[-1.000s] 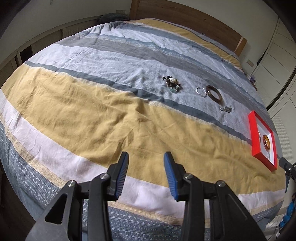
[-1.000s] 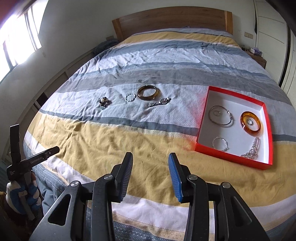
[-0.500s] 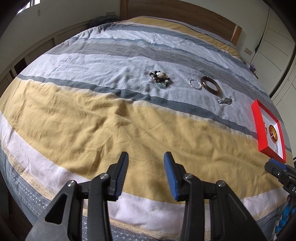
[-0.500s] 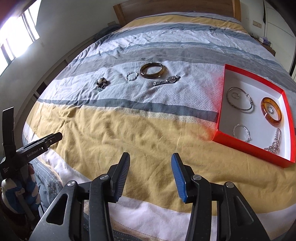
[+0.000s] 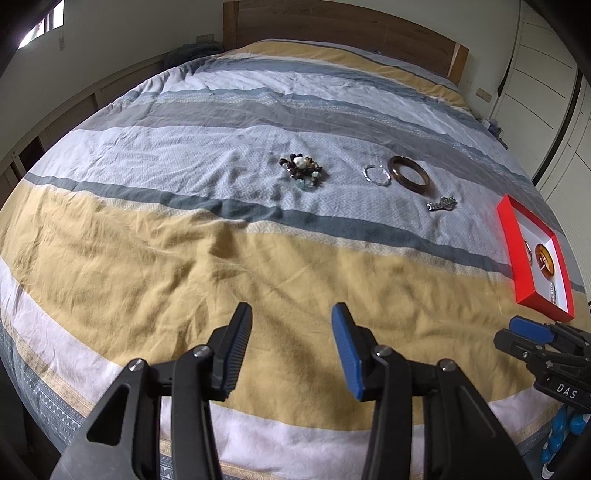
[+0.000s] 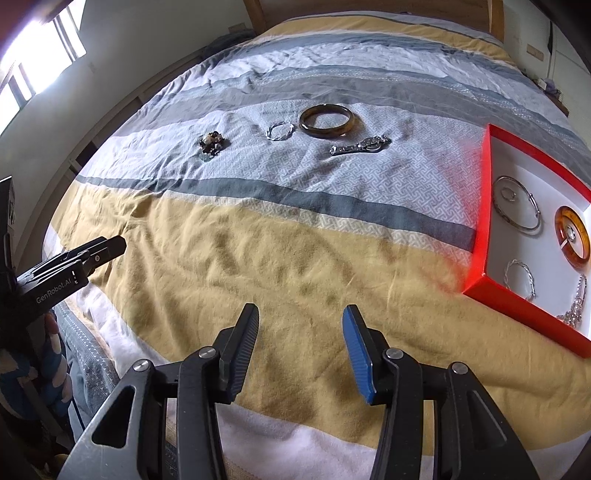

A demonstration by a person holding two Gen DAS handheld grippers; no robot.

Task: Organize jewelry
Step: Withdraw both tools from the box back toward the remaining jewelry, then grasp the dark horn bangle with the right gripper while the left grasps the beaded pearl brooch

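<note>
On the striped bedspread lie a dark beaded cluster, a thin silver bracelet, a brown bangle and a silver watch. A red box with a white floor sits to the right, holding several bracelets and an amber bangle. My left gripper hovers over the yellow stripe, its jaws opening with nothing between them. My right gripper is open and empty, near the box's left wall.
A wooden headboard ends the bed at the far side. A low wooden ledge runs along the left wall, white wardrobe doors along the right. A gloved hand carries the other gripper at the bed's near edge.
Both grippers have widened a little. The right view has dropped closer to the bed, with the box now at its right edge. The left view has shifted, bringing the right gripper into its lower right corner.
</note>
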